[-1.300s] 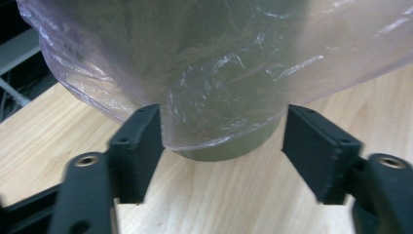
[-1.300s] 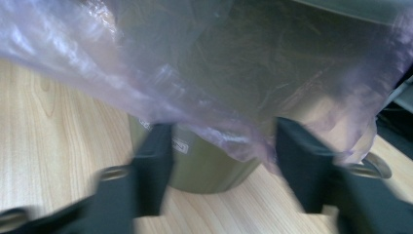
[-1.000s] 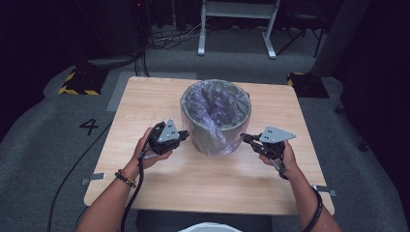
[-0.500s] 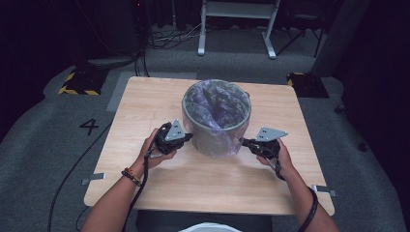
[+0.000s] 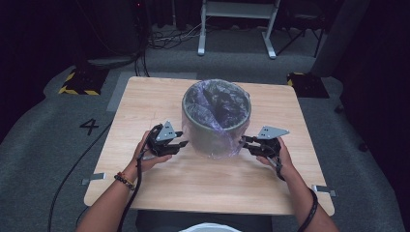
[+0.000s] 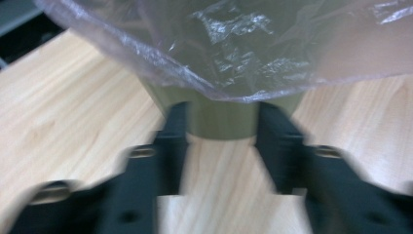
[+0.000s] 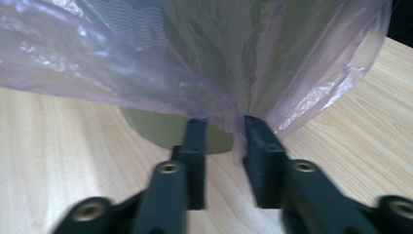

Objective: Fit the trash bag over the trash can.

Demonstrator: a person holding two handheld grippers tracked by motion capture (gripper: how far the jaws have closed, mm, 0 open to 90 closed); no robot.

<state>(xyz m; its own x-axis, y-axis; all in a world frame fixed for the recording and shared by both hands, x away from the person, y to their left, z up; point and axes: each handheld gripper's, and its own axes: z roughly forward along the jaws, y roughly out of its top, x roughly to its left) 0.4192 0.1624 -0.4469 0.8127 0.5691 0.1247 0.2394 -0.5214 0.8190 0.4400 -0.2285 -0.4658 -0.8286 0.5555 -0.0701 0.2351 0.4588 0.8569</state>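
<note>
An olive-green round bin (image 5: 212,135) lined with a translucent purple plastic bag (image 5: 216,99) is seen mid-table (image 5: 145,96). The left gripper (image 5: 180,144) is parted, jaws just opened, nothing between. The right gripper (image 5: 245,141), just opened, is seen with bag film between its jaws.

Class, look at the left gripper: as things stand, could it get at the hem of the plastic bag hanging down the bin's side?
Probably yes. The left gripper sits right at the bin with its jaws just opened, and the plastic bag hem hangs directly above them. Nothing lies between them; a slight lift should do.
</note>
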